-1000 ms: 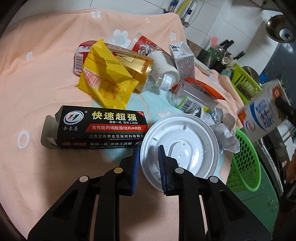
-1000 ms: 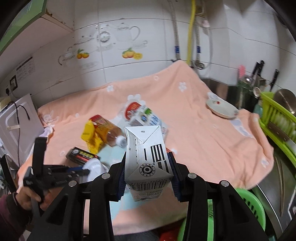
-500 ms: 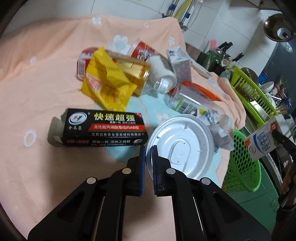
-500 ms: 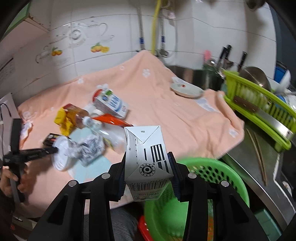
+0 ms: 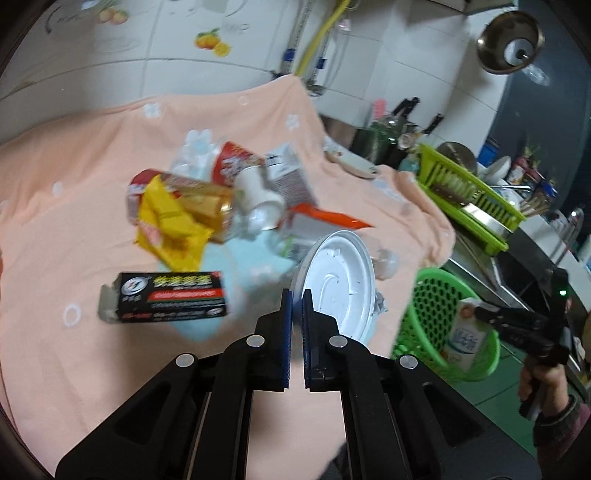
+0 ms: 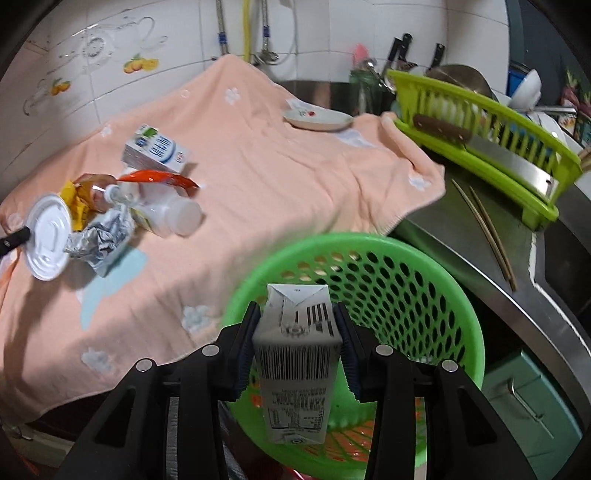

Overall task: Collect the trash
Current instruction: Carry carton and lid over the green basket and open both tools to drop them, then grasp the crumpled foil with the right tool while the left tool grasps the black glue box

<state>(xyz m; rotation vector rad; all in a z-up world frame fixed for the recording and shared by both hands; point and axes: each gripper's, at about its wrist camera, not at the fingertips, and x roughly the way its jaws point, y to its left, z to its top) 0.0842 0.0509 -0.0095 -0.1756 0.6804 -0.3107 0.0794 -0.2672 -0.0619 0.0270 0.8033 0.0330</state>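
Right wrist: peach towel [image 6: 266, 177], tiled wall [image 6: 147, 33]

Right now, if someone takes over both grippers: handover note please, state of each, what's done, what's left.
Left gripper: shut on the rim of the white lid, lid lifted off the peach towel.
Right gripper: shut on the milk carton, over the green basket.
Done: nothing visibly in the basket yet.
Left: release carton, bin lid, then black box, yellow wrapper, bottles, second carton, crumpled foil.
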